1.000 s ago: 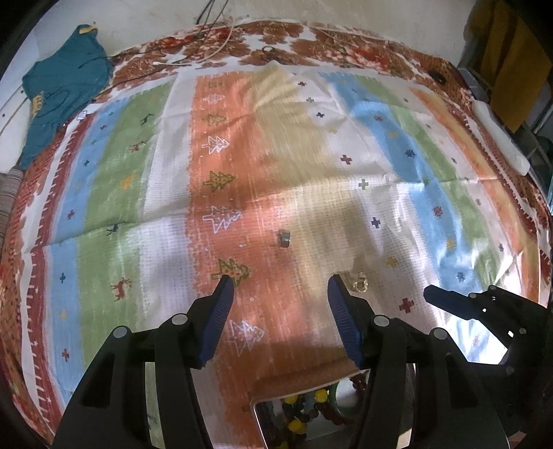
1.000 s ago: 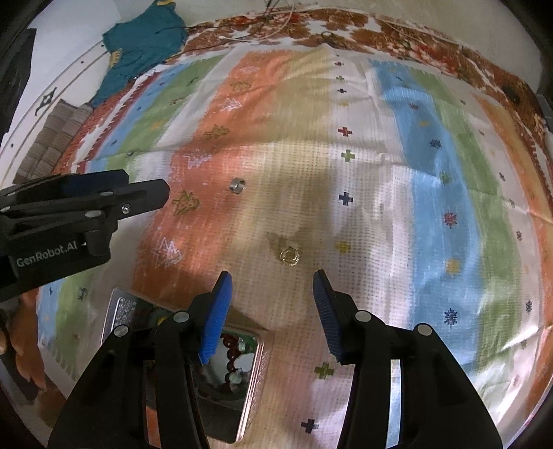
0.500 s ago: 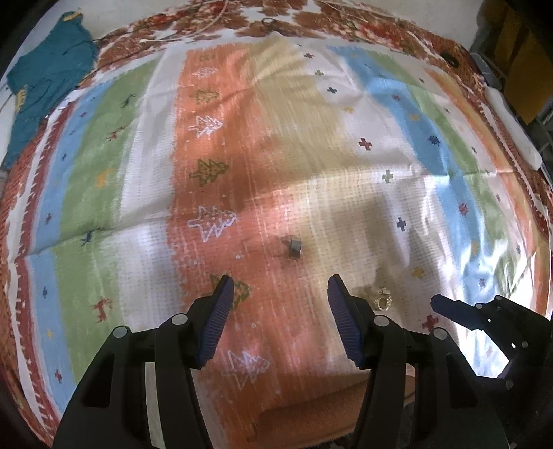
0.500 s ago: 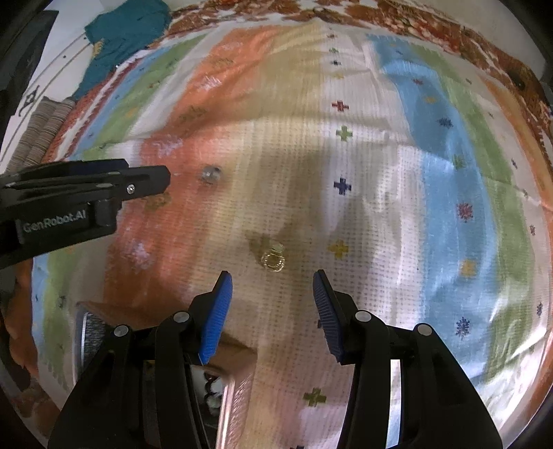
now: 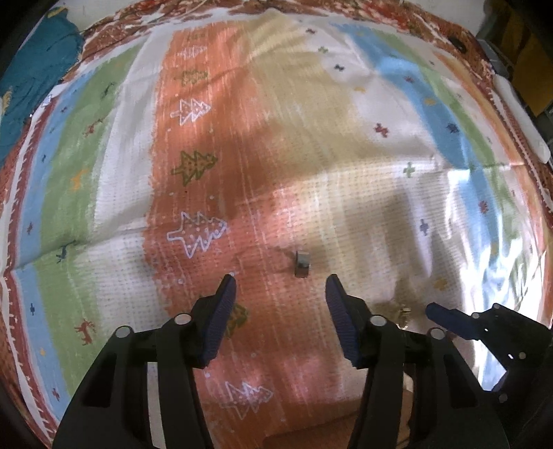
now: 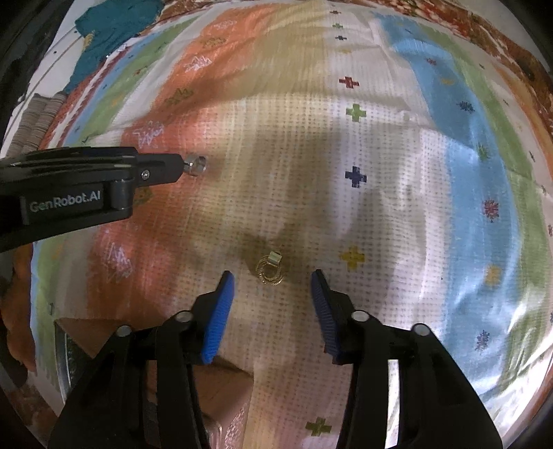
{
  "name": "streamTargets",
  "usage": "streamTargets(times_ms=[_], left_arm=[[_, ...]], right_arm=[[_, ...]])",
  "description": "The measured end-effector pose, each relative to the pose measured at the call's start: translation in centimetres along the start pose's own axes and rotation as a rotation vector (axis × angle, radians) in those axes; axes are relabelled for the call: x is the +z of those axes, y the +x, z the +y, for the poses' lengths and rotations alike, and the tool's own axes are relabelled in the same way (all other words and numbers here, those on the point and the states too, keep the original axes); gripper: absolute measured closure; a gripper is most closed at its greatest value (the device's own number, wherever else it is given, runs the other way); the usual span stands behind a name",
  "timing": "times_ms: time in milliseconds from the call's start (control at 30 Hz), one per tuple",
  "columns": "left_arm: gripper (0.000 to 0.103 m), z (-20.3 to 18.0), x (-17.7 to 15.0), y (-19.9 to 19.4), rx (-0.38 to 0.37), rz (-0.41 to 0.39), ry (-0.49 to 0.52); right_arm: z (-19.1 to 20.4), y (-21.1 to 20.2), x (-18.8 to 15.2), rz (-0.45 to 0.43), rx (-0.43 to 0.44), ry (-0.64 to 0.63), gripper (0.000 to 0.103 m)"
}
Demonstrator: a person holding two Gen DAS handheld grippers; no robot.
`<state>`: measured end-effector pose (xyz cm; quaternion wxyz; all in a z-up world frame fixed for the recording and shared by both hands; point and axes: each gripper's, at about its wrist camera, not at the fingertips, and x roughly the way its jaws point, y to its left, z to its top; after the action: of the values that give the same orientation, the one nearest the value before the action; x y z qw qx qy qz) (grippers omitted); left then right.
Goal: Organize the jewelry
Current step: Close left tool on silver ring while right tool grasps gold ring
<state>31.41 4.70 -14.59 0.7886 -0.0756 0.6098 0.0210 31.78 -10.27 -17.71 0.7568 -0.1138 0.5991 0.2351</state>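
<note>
A small silver ring (image 5: 302,264) lies on the striped cloth just ahead of my open, empty left gripper (image 5: 280,287); it also shows in the right wrist view (image 6: 195,165) at the left gripper's tip. A gold ring with a pale stone (image 6: 270,270) lies between and just ahead of the fingertips of my open, empty right gripper (image 6: 272,284). In the left wrist view the gold ring (image 5: 402,313) sits partly hidden behind the left gripper's right finger, next to the right gripper's blue fingertip (image 5: 446,319).
The striped cloth (image 5: 114,145) covers the whole surface. A jewelry box corner (image 6: 69,349) shows at the lower left of the right wrist view, partly under a brown lid. A teal garment (image 6: 114,31) lies at the far left.
Both grippers have moved forward and lower toward the rings. The rings now sit closer to the fingertips, and the box has slid mostly out of view below.
</note>
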Motion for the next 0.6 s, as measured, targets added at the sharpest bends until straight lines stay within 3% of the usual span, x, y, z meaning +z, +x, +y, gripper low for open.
streamTargets(times_ms=[233,500,600], left_arm=[[0.059,-0.2,1.1,0.7,-0.041,0.004,0.008],[0.084,-0.6,1.3,2.6,-0.04,0.05,0.037],[0.091,-0.8,1.3,2.7,-0.034,0.044,0.041]], right_arm=[[0.4,0.8,0.7,0.007,-0.001,-0.013,0.067],[1.4,1.5,1.1,0.027,-0.024,-0.052,0.086],[1.6,1.7,1.2,0.027,-0.028,-0.062,0.086]])
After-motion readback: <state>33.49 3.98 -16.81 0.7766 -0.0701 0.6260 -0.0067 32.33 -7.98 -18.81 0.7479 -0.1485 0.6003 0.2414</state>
